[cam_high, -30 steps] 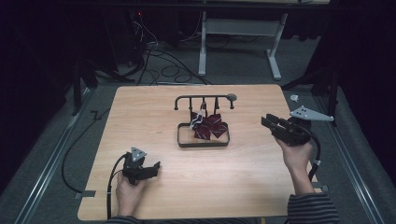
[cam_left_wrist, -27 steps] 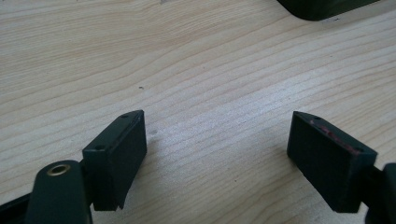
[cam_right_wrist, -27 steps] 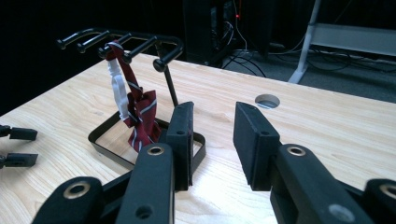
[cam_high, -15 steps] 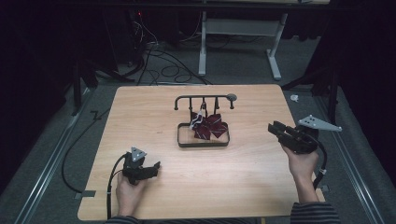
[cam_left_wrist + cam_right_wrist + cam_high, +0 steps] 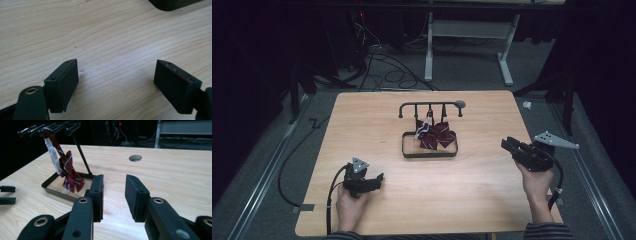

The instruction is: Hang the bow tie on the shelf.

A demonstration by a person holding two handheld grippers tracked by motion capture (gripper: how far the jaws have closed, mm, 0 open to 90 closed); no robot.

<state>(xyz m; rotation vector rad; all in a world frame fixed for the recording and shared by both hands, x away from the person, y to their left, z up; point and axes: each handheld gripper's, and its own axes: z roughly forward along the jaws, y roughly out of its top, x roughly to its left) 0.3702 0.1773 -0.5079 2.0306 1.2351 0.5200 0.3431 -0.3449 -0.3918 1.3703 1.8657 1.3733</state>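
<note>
A dark red striped bow tie (image 5: 438, 135) hangs by a white strap from a hook of a black rack (image 5: 430, 105); its lower part rests inside the rack's rectangular tray base (image 5: 428, 154). In the right gripper view the bow tie (image 5: 69, 171) hangs left of my jaws. My right gripper (image 5: 508, 145) is held above the table's right side, well apart from the rack, open with a moderate gap and nothing in it (image 5: 114, 179). My left gripper (image 5: 380, 178) rests near the front left of the table, wide open over bare wood (image 5: 115, 75).
The wooden table (image 5: 362, 130) has a round cable hole (image 5: 135, 158) near its far edge. Cables lie on the grey floor (image 5: 377, 60) beyond it, by a white desk frame (image 5: 467, 35). A corner of the tray base (image 5: 172, 3) lies ahead of the left gripper.
My right gripper has drawn back from the rack, moving right and toward the person's side. The left gripper and the bow tie have stayed where they were.
</note>
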